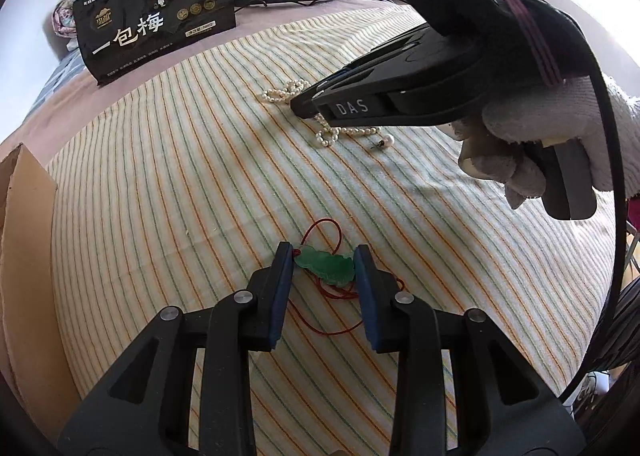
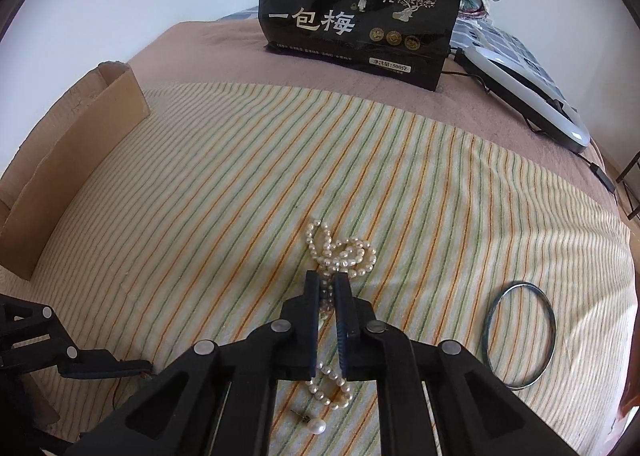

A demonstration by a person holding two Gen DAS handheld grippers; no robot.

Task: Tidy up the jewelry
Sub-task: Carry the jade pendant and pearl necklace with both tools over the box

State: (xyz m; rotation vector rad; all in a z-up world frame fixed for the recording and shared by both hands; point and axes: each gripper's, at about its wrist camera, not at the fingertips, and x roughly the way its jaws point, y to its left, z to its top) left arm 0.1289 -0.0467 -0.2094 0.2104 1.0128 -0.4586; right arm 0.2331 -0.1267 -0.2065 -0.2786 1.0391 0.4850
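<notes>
While both grippers reach down onto the striped cloth (image 2: 224, 192), we see each of them closed on a piece of jewelry. Our left gripper (image 1: 323, 262) has its blue pads (image 1: 280, 288) set against the two ends of the green pendant (image 1: 326, 268), jaws only partly apart, the stone lying flat on the cloth between them. Its red cord (image 1: 324, 226) loops beyond the pendant and trails back under the jaws. Whether the pads press hard on the stone or merely touch it, we cannot quite tell from this angle.

Our right gripper (image 2: 327, 284) has its jaws drawn nearly together on the pearl necklace (image 2: 344, 252), a strand of beads pinched between the pads. Most of the necklace lies bunched on the cloth just beyond the fingertips, and another loop lies beneath the gripper body. A single pearl earring (image 2: 316, 425) rests near that loop, apart from it. A gloved hand (image 1: 532, 136) holds the right gripper.

To the right of the pearls, well apart, lies a thin metal bangle (image 2: 520, 368). A cardboard box (image 2: 72, 172) stands at the cloth's left edge, and a black printed bag (image 2: 360, 16) stands upright beyond the cloth's far edge.
</notes>
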